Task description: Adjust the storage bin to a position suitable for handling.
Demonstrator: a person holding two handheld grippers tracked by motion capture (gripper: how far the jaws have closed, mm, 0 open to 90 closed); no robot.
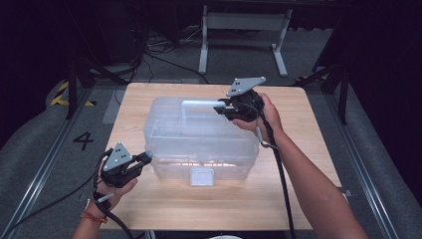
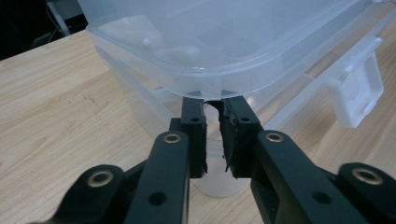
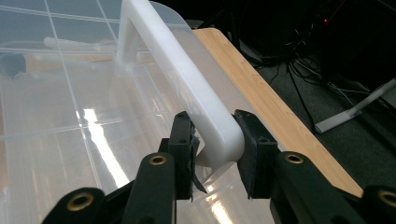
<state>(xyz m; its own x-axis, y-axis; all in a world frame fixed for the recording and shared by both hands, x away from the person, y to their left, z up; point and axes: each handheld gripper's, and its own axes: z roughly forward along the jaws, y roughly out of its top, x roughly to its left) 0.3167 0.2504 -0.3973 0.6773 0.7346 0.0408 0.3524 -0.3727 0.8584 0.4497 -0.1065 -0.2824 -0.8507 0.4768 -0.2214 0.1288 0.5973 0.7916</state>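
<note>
On mid-table sits a clear plastic box (image 1: 199, 142), lid w/ white handle (image 3: 187, 79) and front latch (image 1: 201, 177); contents can't be made out. Right gripper (image 1: 224, 106) is clamped on the handle's end. Left gripper (image 1: 145, 158), nearly closed, pinches the lid's corner rim, hand low at table's edge.

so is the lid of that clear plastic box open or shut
Partly open: in the left gripper view the clear plastic box's lid stands lifted off the base rim at the corner that the left gripper pinches. The white front latch hangs loose.
</note>
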